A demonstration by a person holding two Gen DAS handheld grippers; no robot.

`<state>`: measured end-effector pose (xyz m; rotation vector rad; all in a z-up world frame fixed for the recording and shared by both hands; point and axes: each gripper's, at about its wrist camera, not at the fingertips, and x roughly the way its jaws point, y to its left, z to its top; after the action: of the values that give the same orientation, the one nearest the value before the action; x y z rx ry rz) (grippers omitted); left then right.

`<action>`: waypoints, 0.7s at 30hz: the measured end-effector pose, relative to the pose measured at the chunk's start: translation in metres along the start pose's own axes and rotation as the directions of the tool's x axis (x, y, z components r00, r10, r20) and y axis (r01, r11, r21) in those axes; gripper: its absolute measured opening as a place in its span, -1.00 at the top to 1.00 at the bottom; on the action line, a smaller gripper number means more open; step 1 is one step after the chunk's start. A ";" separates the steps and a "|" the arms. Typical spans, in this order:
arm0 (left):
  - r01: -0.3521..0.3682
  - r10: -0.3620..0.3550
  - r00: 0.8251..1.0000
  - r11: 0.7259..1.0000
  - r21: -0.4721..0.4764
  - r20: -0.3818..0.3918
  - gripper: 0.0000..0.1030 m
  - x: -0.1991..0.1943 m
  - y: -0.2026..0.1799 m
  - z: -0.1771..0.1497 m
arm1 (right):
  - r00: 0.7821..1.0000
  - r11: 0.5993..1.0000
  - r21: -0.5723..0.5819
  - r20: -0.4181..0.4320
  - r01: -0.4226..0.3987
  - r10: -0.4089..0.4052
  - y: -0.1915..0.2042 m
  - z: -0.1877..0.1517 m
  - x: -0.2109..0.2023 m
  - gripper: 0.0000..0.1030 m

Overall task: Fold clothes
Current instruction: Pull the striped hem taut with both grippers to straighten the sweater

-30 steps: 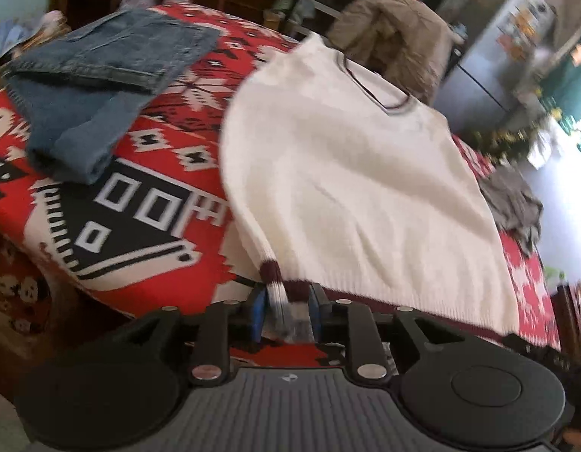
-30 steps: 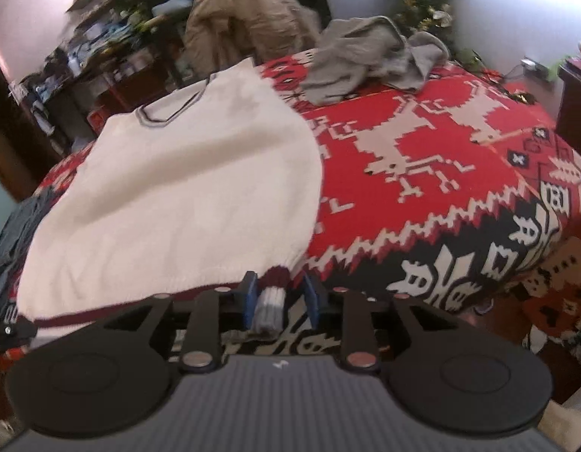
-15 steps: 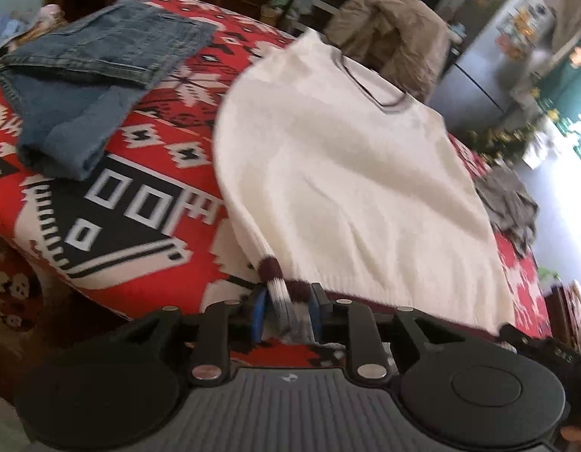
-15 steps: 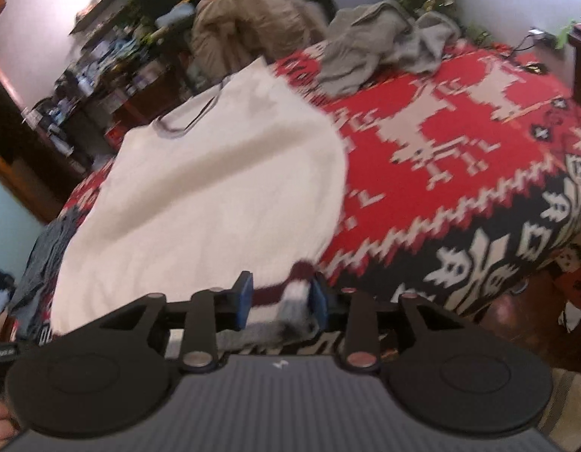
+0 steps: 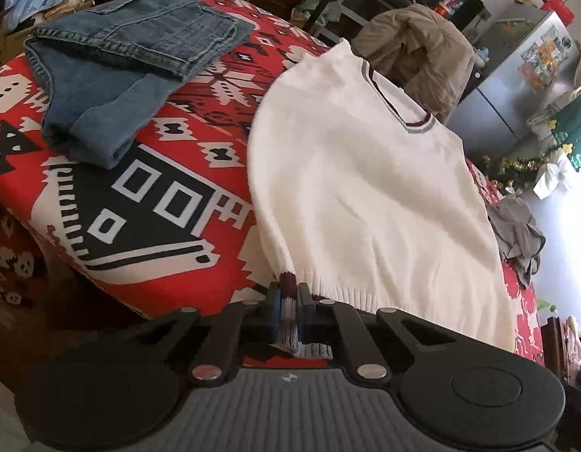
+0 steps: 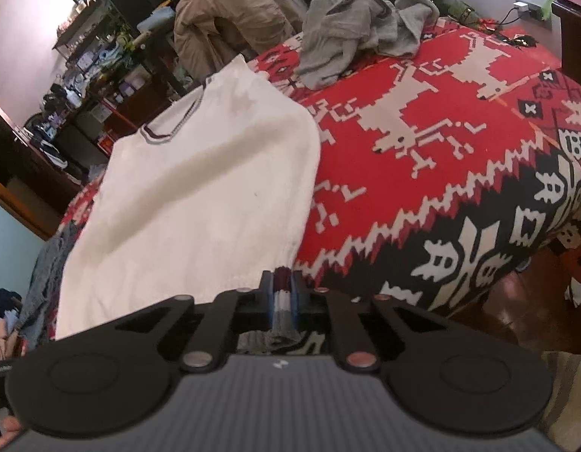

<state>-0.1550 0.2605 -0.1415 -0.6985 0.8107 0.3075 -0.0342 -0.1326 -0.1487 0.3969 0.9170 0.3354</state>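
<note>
A white knit sweater (image 5: 369, 188) with maroon and grey trim lies spread on a red patterned blanket (image 5: 147, 203), collar at the far end. My left gripper (image 5: 288, 303) is shut on the sweater's near left hem corner. In the right wrist view the same sweater (image 6: 200, 188) stretches away from me, and my right gripper (image 6: 282, 293) is shut on its near right hem corner. Both corners sit at the blanket's near edge, with the striped ribbing pinched between the blue pads.
Folded blue jeans (image 5: 132, 64) lie at the far left of the blanket. A crumpled grey garment (image 6: 358, 30) sits at the far right, with the red blanket (image 6: 441, 143) between it and me. A tan jacket (image 6: 226, 15) hangs beyond the collar. Shelves and a fridge (image 5: 524, 75) stand behind.
Both grippers keep hold of the hem corners. The sweater has been drawn flatter and tauter, and the views have shifted slightly as both grippers moved.
</note>
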 end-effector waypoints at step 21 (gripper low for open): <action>-0.104 0.101 0.994 0.992 0.065 0.050 0.87 -0.047 0.016 -0.009 | 0.999 0.995 -0.094 0.006 0.041 -0.041 -0.005 0.000 -0.059 0.89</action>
<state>-0.1996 0.2669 -0.1178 -0.5853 0.8105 0.3855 -0.0671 -0.1630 -0.1102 0.2922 0.9010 0.3389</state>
